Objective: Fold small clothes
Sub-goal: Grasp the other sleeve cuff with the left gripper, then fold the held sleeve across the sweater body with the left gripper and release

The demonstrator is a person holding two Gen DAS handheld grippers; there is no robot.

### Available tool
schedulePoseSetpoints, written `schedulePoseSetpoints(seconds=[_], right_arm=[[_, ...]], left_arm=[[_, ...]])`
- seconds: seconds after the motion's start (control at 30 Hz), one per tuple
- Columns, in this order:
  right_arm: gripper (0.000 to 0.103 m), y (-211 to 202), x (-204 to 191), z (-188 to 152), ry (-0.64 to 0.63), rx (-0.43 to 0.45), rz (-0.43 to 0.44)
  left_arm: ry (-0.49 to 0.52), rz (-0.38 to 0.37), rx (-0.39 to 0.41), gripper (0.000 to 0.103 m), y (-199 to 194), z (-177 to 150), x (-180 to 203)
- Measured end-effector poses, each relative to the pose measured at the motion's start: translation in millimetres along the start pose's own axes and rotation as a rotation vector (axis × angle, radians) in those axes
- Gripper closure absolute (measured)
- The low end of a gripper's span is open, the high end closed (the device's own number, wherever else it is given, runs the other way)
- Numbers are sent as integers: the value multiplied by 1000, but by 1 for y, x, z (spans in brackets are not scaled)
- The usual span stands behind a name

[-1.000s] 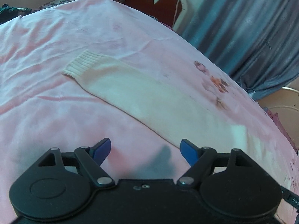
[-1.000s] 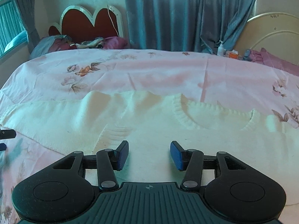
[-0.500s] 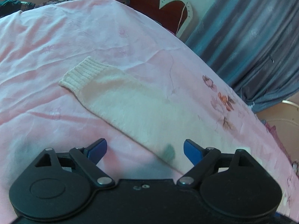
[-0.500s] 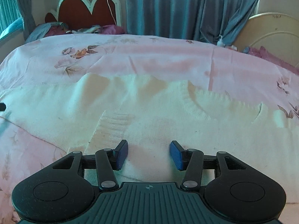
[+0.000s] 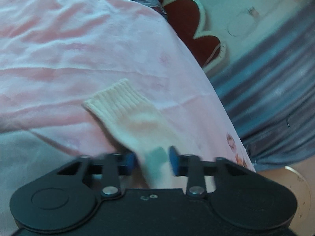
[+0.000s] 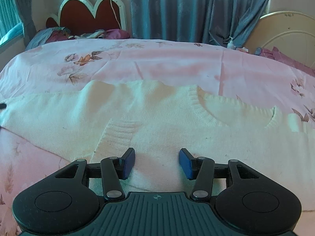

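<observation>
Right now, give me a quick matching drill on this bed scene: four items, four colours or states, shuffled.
Items:
1. sweater
2. bedsheet
3. curtain
4. left gripper

States:
A. blue-grey, hanging
B. jaws closing around the sleeve
C. cream, spread flat
D. pink, flower print

Pairs: 1-C, 2-D, 3-A, 4-B

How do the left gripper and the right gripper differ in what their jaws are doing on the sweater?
The left gripper straddles the sleeve, and its jaws are closing on it; the right gripper has its jaws apart over the sweater body, gripping nothing. The left view is blurred, the right sharp. Both have blue pads and point down at the pink bedsheet.
</observation>
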State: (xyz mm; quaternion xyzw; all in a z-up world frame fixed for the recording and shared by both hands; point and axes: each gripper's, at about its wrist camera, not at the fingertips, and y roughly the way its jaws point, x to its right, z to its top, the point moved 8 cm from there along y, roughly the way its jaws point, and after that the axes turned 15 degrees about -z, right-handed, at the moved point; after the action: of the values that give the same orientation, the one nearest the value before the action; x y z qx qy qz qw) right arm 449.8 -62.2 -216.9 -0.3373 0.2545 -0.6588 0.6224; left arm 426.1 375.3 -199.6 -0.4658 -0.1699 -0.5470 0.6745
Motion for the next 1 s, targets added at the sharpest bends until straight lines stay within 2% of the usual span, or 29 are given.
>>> schedulePoseSetpoints(seconds=[0.03, 0.07, 0.13, 0.2, 0.27, 0.43, 0.57, 0.67, 0.73, 0.87, 0.93, 1.0], right_arm=[[53, 0, -1, 0, -12, 8, -4], [53, -1, -1, 0, -14, 7, -4], [53, 0, 1, 1, -2, -3, 6], [53, -2, 4, 3, 22, -9, 19], [53, -5, 9, 5, 52, -6, 32], [53, -14, 25, 6, 116, -12, 43], [53, -26, 55, 7, 170, 0, 26], [53, -36, 87, 4, 214, 8, -5], [53, -41, 108, -2, 236, 7, -31], [53, -53, 150, -20, 265, 5, -89], [53, -57, 168, -28, 282, -2, -110], [53, -61, 179, -35, 297, -9, -117]], left_arm=[[-9, 4, 5, 94, 0, 2, -4], [-13, 6, 9, 97, 0, 3, -6], [0, -6, 15, 99, -3, 4, -2], [66, -33, 22, 99, -9, 4, 13], [125, -80, 22, 99, -15, 1, 36], [349, -259, -36, 99, -26, -27, 130], [476, -429, -149, 99, -28, -80, 206], [524, -532, -269, 99, -21, -137, 250], [570, -574, -342, 99, -16, -179, 271], [633, -615, -496, 99, -4, -256, 289], [686, -601, -574, 99, 5, -294, 287], [724, -569, -664, 94, 14, -325, 279]])
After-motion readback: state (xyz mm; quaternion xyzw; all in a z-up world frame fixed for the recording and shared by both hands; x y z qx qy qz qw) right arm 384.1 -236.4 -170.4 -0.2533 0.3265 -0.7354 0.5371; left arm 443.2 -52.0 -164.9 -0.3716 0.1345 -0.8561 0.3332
